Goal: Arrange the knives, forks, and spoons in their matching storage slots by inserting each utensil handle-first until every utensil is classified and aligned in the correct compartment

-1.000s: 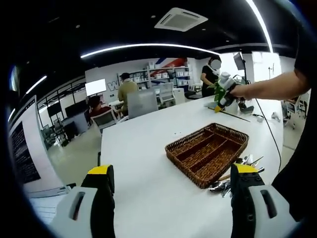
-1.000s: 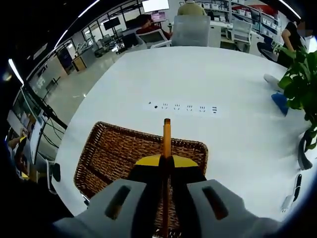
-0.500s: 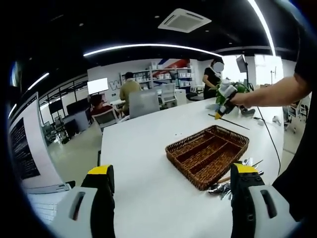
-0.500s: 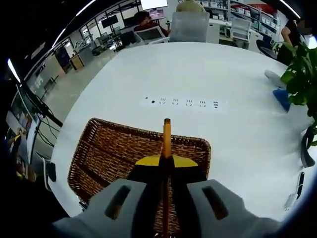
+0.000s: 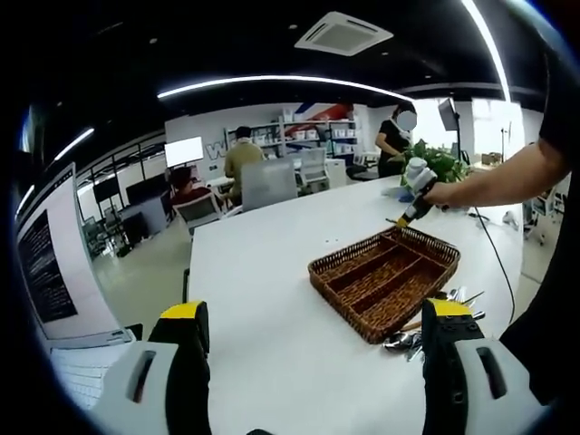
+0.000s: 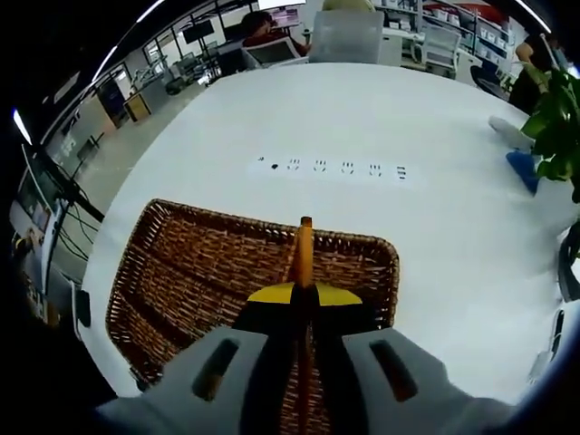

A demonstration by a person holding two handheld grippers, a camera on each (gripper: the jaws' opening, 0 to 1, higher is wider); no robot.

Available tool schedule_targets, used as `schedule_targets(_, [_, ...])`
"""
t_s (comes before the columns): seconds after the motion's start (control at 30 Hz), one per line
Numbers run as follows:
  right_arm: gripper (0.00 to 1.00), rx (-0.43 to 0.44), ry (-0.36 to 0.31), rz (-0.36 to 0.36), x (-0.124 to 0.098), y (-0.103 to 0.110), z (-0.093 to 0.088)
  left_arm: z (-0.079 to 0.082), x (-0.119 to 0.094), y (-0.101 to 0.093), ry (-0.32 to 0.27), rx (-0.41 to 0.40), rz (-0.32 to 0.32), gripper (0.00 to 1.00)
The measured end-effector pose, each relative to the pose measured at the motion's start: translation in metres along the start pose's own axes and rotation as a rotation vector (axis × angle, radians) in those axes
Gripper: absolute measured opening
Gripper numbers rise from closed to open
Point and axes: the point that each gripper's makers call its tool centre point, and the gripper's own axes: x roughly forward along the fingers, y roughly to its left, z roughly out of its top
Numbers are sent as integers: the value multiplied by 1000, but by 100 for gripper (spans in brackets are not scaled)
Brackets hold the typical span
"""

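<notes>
The right tongs (image 6: 304,294) are clamped on a utensil (image 6: 302,249), handle forward, above the wicker tray (image 6: 181,272). The left tongs (image 5: 313,331) stand apart. Loose cutlery (image 5: 426,331) lies beside the tray on the worktop (image 5: 263,272).

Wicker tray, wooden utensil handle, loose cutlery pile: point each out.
Wicker tray (image 6: 163,263), right gripper view, bare woven floor.
Wooden utensil handle (image 6: 304,249), right gripper view, shaft past the jaws.
Loose cutlery pile (image 5: 410,337), left gripper view, spoon bowls.
</notes>
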Motion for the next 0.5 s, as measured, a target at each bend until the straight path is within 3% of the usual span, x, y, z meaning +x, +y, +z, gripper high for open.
schedule_targets(0.5, [5,-13,31,-27,26,-4,-18,-10,-3,5,25,8,32,99])
